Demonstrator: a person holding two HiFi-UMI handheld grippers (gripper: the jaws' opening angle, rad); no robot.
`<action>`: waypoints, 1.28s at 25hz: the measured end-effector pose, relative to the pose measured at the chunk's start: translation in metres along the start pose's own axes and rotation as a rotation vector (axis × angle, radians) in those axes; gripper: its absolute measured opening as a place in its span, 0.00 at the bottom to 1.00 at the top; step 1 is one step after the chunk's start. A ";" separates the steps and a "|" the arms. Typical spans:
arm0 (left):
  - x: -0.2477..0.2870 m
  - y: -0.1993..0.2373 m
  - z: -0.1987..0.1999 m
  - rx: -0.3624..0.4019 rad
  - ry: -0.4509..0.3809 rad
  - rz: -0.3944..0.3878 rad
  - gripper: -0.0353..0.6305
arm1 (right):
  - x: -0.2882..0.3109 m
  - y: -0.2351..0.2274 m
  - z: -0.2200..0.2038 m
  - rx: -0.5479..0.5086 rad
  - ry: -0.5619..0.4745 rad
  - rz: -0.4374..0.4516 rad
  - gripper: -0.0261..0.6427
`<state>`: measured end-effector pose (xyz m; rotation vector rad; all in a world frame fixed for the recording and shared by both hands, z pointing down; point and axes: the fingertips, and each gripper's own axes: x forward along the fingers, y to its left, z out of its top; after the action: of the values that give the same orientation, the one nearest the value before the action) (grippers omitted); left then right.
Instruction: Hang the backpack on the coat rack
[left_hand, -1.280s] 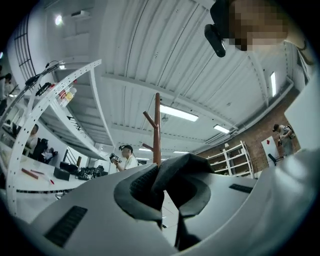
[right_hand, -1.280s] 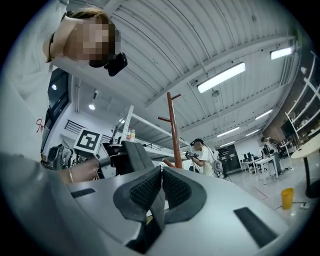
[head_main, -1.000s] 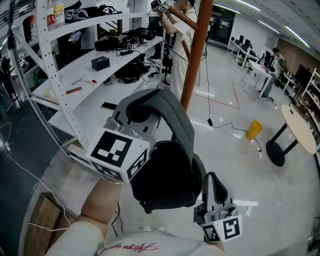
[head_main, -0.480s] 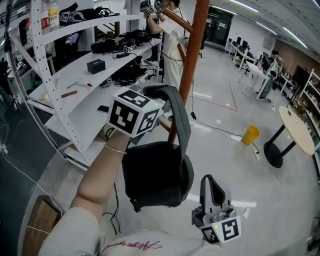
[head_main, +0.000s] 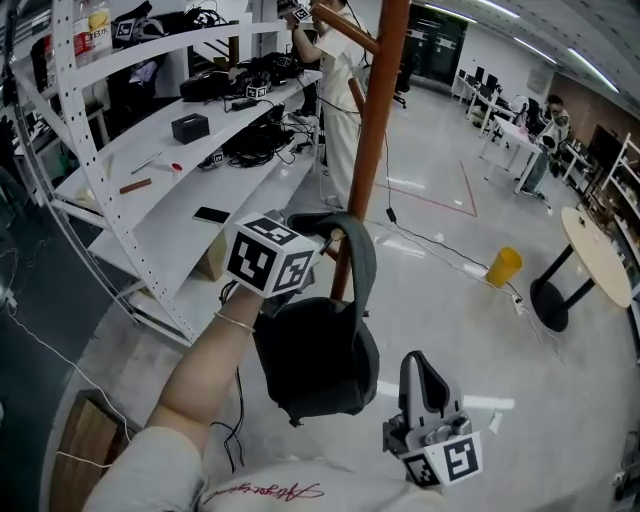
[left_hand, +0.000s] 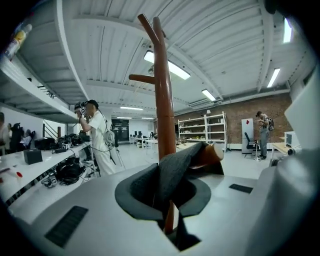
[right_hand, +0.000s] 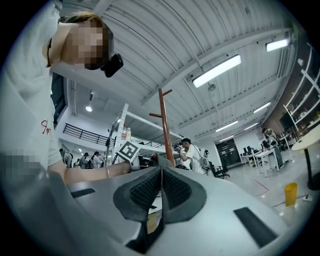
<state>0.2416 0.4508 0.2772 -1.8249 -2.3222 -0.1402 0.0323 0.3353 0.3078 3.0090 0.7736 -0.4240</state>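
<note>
- One dark backpack (head_main: 315, 365) hangs clear of the floor (head_main: 440, 300) by its grey strap (head_main: 358, 250), just beside the brown pole of the single coat rack (head_main: 368, 140)
- The left gripper (head_main: 322, 240) is raised at the pole, its jaws pinched on the strap; the left gripper view shows the fabric bunched between the pads, with a rounded peg (left_hand: 214, 154) of the rack just behind it
- The right gripper (head_main: 422, 368) sits low and near the wearer's body, below and to the right of the backpack and not touching it; its jaws are pressed together pad to pad
- White shelving (head_main: 150, 150) runs along the left of the floor; one small black box (head_main: 189, 127) stands on a shelf among cables and gear, and its contents cannot be made out
- One yellow bin (head_main: 505, 265) stands on the floor to the right of the rack, well apart from it; its inside is not visible
- One round table (head_main: 600, 255) stands at the right edge of the floor
- One person in white (head_main: 335, 80) stands at the far end of the shelving, arms raised
</note>
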 end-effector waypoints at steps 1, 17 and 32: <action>0.000 -0.001 -0.003 -0.011 -0.008 -0.005 0.12 | 0.001 0.002 -0.001 0.004 0.001 0.004 0.07; -0.039 -0.019 -0.041 0.097 -0.311 0.181 0.12 | 0.003 0.033 -0.018 0.042 0.054 0.018 0.07; -0.132 -0.058 -0.080 -0.039 -0.384 0.241 0.12 | 0.013 0.080 -0.032 0.045 0.057 0.064 0.07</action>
<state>0.2224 0.2959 0.3315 -2.3046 -2.3124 0.2200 0.0899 0.2731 0.3304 3.0908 0.6777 -0.3601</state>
